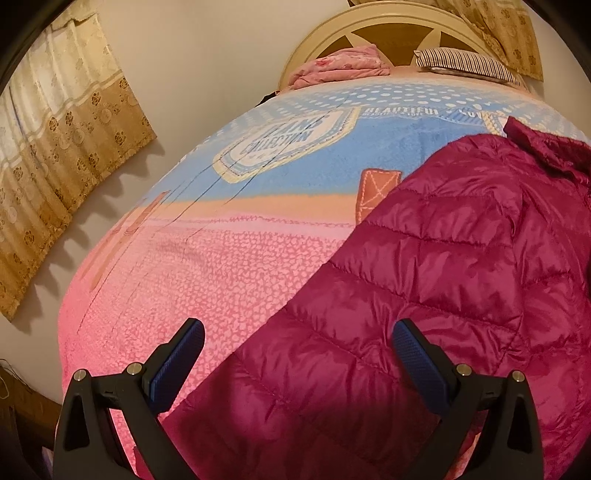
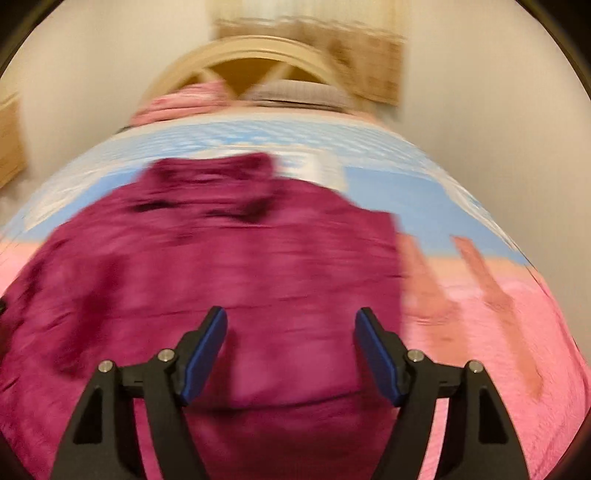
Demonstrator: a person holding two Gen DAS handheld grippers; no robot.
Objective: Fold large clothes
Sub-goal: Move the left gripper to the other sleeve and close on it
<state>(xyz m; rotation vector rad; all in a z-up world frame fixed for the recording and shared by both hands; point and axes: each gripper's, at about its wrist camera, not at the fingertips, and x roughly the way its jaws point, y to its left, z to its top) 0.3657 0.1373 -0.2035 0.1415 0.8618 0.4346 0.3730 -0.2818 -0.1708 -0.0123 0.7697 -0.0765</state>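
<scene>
Bedroom, bed (image 1: 221, 258) with pink-and-blue blanket: one magenta quilted jacket (image 1: 443, 277), spread flat.

Your item is a shiny, channel-stitched puffer, collar toward the headboard (image 1: 332, 33) at 12 o'clock, hem toward you at 6 o'clock. From your left gripper (image 1: 297, 332) it fills the 3 to 5 o'clock side, its long edge running diagonally from 1 to 7 o'clock; bare blanket lies open from 8 to 12 o'clock. From your right gripper (image 2: 291, 321), in a blurred view, it covers the centre and 9 o'clock side, with free blanket from 1 to 4 o'clock. Both grippers hang above the fabric with jaws spread wide, pinching nothing. Folded pink bedding (image 1: 340, 62) and a striped pillow (image 1: 465, 62) sit at the headboard, well apart.
</scene>
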